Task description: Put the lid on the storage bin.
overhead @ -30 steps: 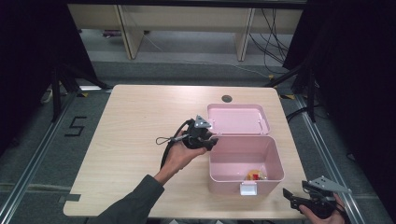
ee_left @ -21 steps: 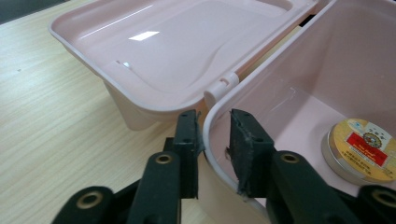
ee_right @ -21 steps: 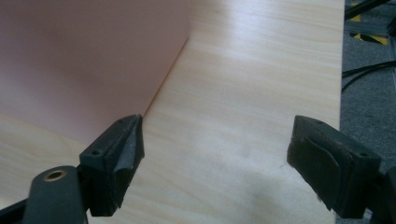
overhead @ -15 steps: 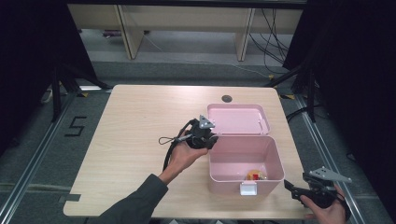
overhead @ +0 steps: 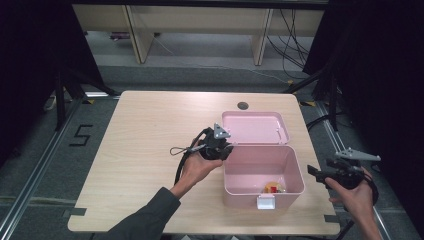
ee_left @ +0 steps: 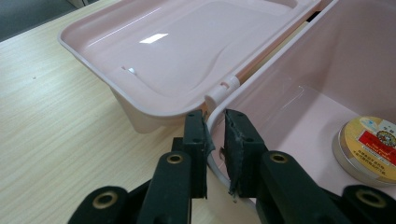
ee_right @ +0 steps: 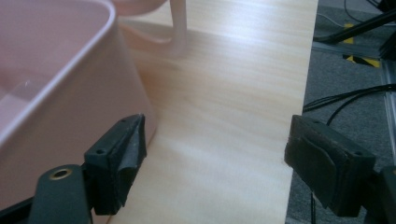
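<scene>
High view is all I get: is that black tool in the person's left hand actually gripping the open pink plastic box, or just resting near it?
Observer: Gripping. The left gripper has its jaws astride the rim of the pink plastic box near a hinge, one inside and one outside, closed on it.
Operator: And the small thing inside the box?
Observer: A round metal tin with a yellow and red label, lying flat on the box's floor.
Operator: What about the other tool?
Observer: The right gripper has its jaws wide open beside the box's outer wall, over the pale wooden table, holding nothing.
</scene>
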### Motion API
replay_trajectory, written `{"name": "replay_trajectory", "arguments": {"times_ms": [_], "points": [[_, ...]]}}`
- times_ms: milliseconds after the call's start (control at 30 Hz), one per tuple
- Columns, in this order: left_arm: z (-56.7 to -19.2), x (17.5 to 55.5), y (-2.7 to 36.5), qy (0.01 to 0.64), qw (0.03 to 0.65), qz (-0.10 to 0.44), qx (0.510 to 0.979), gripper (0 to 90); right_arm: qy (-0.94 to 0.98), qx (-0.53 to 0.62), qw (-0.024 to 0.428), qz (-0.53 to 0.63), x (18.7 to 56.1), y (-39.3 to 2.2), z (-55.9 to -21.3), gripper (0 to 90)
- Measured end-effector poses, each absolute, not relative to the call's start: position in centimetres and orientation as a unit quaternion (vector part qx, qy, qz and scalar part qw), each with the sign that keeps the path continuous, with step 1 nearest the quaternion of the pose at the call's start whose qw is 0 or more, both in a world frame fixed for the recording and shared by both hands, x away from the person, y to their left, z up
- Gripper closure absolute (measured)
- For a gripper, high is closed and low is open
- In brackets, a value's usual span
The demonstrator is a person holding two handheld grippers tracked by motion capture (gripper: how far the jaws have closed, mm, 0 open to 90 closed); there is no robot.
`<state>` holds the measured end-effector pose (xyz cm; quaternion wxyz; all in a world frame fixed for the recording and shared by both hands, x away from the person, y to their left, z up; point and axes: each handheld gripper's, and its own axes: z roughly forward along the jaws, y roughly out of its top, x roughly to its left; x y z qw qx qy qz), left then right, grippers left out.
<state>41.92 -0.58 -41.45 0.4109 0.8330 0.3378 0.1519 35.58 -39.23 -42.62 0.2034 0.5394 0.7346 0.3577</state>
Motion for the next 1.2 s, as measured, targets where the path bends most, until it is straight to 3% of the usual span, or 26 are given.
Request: {"name": "replay_trajectory", "arguments": {"times_ms": [100, 433, 700, 900, 1200], "points": [[-41.5, 41.9, -0.6, 0.338, 0.412, 0.151, 0.833, 78.7, 0.744, 0.533, 0.19, 0.354, 37.3, -39.2, -41.8, 25.3], [-41.4, 42.0, -0.5, 0.337, 0.412, 0.149, 0.833, 78.9, 0.758, 0.522, 0.208, 0.332, 42.4, -37.1, -39.2, 25.6], [-41.4, 42.0, -0.5, 0.337, 0.412, 0.149, 0.833, 79.0, 0.756, 0.54, 0.188, 0.318, 45.1, -34.6, -37.9, 27.6], [-41.4, 42.0, -0.5, 0.337, 0.412, 0.148, 0.833, 79.0, 0.762, 0.535, 0.198, 0.307, 46.8, -33.7, -37.4, 30.1], [-41.4, 41.9, -0.5, 0.336, 0.411, 0.151, 0.834, 79.0, 0.764, 0.551, 0.186, 0.28, 50.5, -32.6, -38.1, 48.5]]}}
